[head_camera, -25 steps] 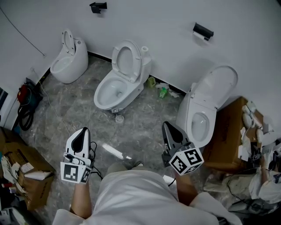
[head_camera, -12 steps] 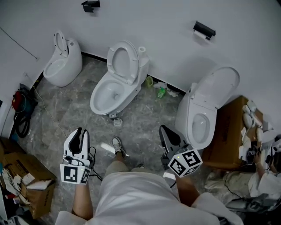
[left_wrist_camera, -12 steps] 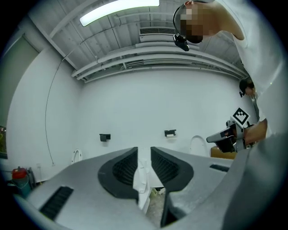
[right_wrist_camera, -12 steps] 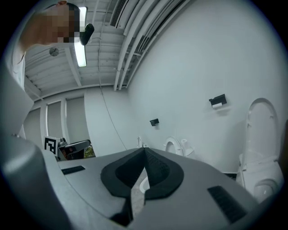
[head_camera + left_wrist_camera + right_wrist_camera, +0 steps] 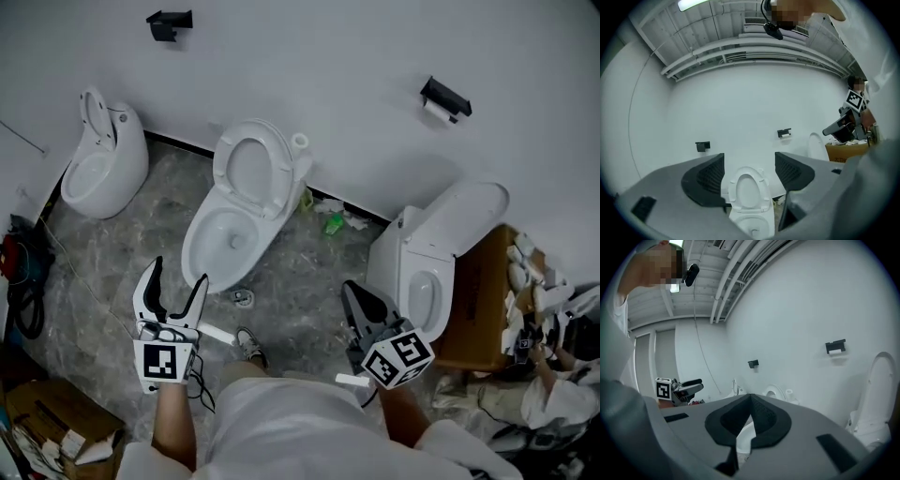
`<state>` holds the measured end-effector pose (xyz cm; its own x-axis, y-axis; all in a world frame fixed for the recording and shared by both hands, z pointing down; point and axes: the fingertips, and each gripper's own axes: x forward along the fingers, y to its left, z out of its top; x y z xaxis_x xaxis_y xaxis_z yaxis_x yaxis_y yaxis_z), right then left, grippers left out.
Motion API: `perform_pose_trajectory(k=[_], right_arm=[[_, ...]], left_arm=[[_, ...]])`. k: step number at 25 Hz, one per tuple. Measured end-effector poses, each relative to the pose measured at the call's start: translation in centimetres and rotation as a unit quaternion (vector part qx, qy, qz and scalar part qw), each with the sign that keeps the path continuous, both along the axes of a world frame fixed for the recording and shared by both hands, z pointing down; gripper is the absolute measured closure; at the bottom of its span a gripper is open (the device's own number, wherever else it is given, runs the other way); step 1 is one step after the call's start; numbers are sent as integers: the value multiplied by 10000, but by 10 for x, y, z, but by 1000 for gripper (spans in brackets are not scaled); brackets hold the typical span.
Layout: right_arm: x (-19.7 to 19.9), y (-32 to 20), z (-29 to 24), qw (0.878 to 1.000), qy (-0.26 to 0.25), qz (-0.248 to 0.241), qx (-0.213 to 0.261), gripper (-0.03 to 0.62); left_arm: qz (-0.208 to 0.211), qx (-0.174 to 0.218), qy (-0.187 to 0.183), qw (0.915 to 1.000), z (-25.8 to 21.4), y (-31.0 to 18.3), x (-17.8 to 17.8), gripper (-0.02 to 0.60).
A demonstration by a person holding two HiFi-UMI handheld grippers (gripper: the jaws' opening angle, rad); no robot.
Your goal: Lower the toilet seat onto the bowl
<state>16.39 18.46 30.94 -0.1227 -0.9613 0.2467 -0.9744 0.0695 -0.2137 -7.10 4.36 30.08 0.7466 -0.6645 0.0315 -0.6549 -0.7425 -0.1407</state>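
Left hand-held gripper [image 5: 178, 274]: held near the front of the middle bowl [image 5: 190, 248] and not touching it. The jaws were noted as opening and spread wide, with nothing pressed between the pads. The raised seat was framed in the gap, at a distance.

Right hand-held gripper [image 5: 356, 289]: held to the right of the bowl's front. The jaws were brought together at their tips and nothing was gripped.

Significance: the spreading jaws were judged to be preparation for taking the seat's edge. The lowering itself was judged not yet begun.

Toilet seat [image 5: 221, 173]: found upright behind the bowl, leaned back toward the wall. Its long axis was stood on end, rising from the hinge at the bowl's rear. Its open ring was faced forward over the bowl, toward the person. To reach the bowl, the upper edge would have to be swung forward and down.

Other fixtures: a second toilet [image 5: 98, 155] was noted well left of the bowl, and a third [image 5: 431, 262] well to its right.
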Motion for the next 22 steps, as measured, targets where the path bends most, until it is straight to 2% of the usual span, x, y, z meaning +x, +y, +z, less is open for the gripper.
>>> perform_pose_trajectory(k=[6, 10, 13, 17, 22], right_arm=[[1, -45, 1, 9994, 36, 284, -204, 595], [21, -64, 5, 9986, -29, 446, -292, 597], [36, -82, 13, 9988, -167, 371, -287, 595], [54, -112, 32, 9987, -384, 134, -311, 595], [63, -140, 52, 9979, -486, -122, -415, 595]], left_arm=[[703, 10, -446, 9965, 12, -84, 43, 241], [1095, 184, -850, 9902, 22, -124, 89, 241], [1273, 300, -1258, 9834, 35, -156, 126, 241], [1471, 344, -1907, 9699, 70, -197, 176, 241], [1732, 373, -2860, 9417, 120, -249, 217, 241]])
